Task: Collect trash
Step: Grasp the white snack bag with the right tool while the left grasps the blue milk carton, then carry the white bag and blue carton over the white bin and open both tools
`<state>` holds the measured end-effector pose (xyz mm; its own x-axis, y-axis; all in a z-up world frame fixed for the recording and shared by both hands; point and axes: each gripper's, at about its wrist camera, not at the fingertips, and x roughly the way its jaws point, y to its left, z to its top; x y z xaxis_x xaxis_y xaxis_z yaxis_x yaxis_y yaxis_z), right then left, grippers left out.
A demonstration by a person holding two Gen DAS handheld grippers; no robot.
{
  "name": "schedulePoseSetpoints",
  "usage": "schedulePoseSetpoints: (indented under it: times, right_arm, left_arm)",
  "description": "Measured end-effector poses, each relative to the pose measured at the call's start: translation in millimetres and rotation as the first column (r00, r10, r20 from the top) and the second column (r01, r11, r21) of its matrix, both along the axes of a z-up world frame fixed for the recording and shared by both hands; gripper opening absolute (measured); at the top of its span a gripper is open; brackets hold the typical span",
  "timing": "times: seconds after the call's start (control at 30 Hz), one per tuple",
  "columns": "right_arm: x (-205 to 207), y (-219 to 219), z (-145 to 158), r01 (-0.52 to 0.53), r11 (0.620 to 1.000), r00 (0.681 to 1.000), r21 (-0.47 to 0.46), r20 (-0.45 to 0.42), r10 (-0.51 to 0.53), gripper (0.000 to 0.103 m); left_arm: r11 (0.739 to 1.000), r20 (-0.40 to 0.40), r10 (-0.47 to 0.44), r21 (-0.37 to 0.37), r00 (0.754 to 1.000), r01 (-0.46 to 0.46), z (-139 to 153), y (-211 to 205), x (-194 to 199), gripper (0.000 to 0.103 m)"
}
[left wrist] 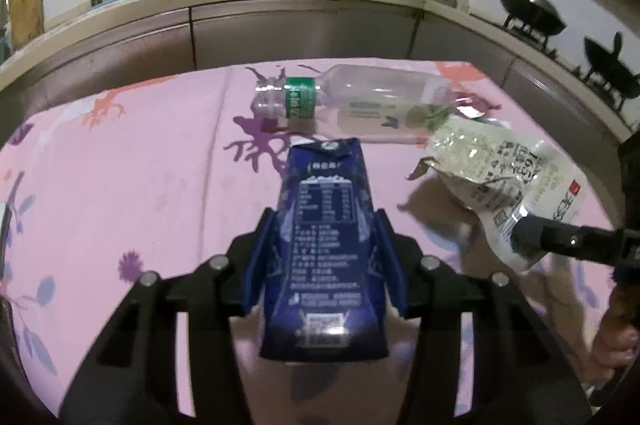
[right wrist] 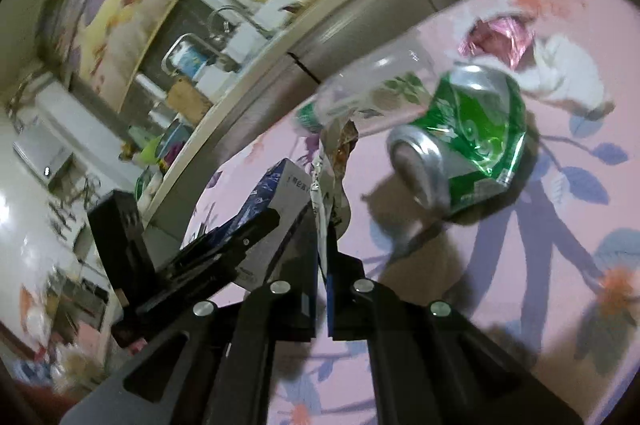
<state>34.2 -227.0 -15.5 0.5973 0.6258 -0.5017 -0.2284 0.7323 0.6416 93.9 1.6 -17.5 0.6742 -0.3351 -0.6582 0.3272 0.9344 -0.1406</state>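
We see the left claw [left wrist: 325,237] clamped on a dark blue carton [left wrist: 325,233], which lies lengthwise between its fingers over the pink flowered tabletop [left wrist: 160,165]. The right claw [right wrist: 323,225] is closed on the edge of a crinkled white wrapper [left wrist: 504,185], held just beside the carton. A clear bottle [left wrist: 360,97] lies beyond them, and a crushed green can [right wrist: 468,141] sits near the wrapper.

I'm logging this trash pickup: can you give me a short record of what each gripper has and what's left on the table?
left gripper: shut on blue carton
right gripper: shut on white snack wrapper
left on tablecloth: clear plastic bottle on its side, crushed green can, pink foil wrapper, white crumpled tissue
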Motion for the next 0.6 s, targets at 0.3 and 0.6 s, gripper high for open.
schedulePoseSetpoints:
  times: [0.3,0.6]
  right_arm:
    - [-57.7,-26.7,3.4,0.038,0.999,0.997,-0.021,0.067,-0.036,0.0]
    - [-105.5,-89.0,-3.8,0.193,0.981,0.977,0.007,0.094,-0.193,0.0]
  left_arm:
    - [0.982,-0.005,-0.142,-0.124,0.99,0.14,24.5,-23.3,-38.9,0.047]
    - [0.935,-0.018,-0.348,-0.073,0.937,0.346,25.7,-119.3,-65.6,0.047]
